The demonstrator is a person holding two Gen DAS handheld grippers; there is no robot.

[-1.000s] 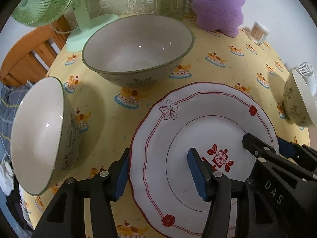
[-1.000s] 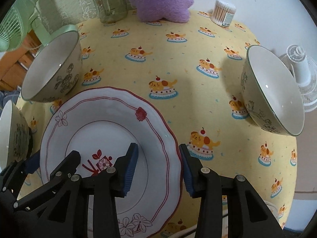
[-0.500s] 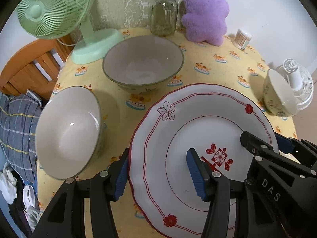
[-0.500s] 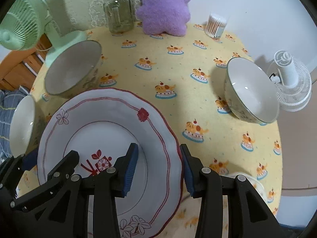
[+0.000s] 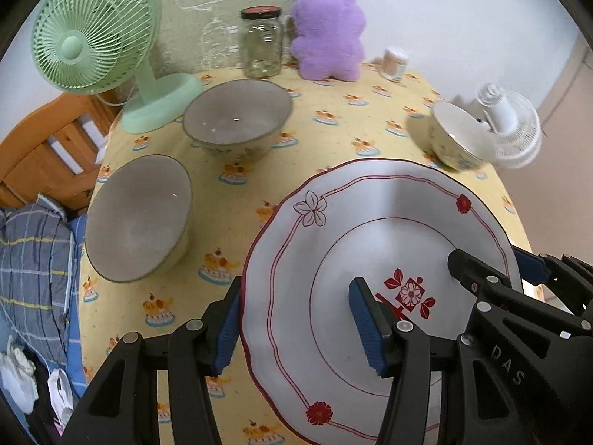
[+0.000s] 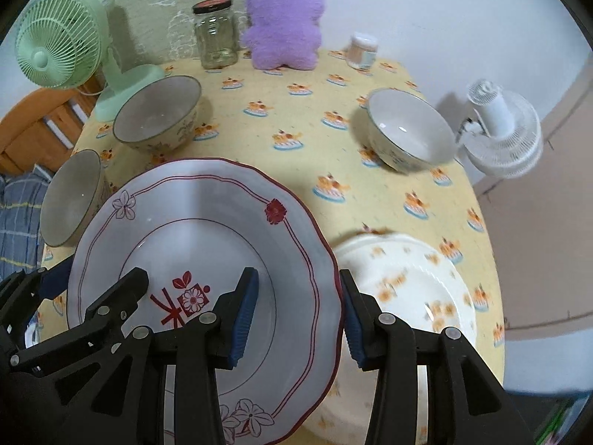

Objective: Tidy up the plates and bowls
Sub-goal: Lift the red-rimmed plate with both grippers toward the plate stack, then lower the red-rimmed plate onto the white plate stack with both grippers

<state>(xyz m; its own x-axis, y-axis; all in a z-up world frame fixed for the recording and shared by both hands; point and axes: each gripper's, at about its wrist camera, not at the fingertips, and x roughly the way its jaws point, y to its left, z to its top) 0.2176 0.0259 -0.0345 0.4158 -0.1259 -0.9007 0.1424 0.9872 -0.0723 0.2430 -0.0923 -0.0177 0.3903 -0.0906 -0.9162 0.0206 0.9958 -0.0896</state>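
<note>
Both grippers have the red-trimmed plate (image 5: 374,244) clamped by opposite rim edges: left gripper (image 5: 296,328) with one blue pad under the left rim and one on the plate face, right gripper (image 6: 296,315) gripping the right rim the same way. Compared to a second ago the plate is lifted clear of the yellow cake-print tablecloth (image 5: 333,126); the table looks farther below now and more of it shows. Grip is unchanged on both sides, and the plate sits the same way between the pads. Newly visible under the plate's right side in the right wrist view: a second white plate (image 6: 404,289) with orange pattern lying flat on the cloth, blurred. Three bowls sit on the table: one near the green fan (image 5: 237,126), one at the left edge (image 5: 137,218), one at the right by the small white fan (image 6: 407,137). Earlier these bowls filled the frame edges; now they look smaller and whole. At the back, the green fan (image 5: 92,29), glass jar (image 5: 261,42), purple plush (image 5: 326,33) and a cotton swab tub (image 6: 362,51) are fully in frame.
</note>
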